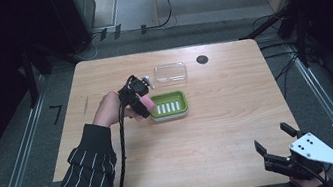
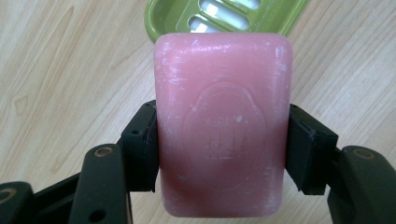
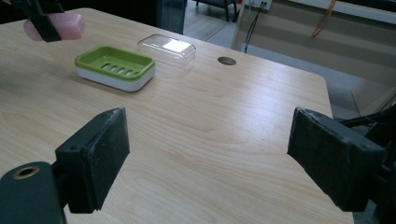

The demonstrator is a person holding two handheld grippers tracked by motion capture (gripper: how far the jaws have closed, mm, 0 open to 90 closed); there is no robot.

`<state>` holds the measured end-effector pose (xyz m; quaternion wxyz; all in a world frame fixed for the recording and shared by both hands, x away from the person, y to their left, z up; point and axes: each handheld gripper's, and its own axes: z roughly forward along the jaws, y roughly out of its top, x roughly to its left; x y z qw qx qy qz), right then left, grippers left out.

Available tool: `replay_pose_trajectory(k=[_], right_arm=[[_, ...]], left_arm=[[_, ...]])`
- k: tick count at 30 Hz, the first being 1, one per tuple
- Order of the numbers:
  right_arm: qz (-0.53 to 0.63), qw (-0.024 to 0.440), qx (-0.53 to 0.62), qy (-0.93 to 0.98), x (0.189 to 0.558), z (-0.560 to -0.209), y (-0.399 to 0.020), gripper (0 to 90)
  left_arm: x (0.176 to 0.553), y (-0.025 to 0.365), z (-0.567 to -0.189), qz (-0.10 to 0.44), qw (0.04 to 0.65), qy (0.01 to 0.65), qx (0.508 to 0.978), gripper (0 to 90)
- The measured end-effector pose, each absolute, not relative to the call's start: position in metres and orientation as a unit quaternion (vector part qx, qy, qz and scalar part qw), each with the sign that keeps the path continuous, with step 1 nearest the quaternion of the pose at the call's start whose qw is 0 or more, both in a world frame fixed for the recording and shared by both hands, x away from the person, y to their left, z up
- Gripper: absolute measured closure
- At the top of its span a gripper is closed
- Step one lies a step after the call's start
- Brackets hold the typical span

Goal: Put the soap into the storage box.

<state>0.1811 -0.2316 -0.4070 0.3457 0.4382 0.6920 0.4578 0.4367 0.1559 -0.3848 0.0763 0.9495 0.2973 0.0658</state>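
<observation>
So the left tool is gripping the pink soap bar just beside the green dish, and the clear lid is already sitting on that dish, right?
Not quite. The left tool does grip the pink soap bar beside the green dish, but the clear lid is not on it. The high view shows the lid lying on the table behind the dish, apart from it, and the dish open.

A light wooden desk [image 1: 221, 130] with rounded corners. Near its middle sits a green soap dish [image 1: 169, 105] with a slotted floor on a white base. Just beyond it lies a clear plastic lid [image 1: 170, 72]. A small dark round hole [image 1: 202, 59] marks the far edge.
</observation>
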Motion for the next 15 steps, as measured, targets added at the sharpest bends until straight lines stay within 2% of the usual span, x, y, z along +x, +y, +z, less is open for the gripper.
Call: replay_pose_trajectory(k=[15], right_arm=[[0.449,0.349,0.448,0.69,0.176,-0.407,-0.236,12.9]], left_arm=[[0.444,0.138,-0.387,0.067,0.071,0.271,0.958,38.4]])
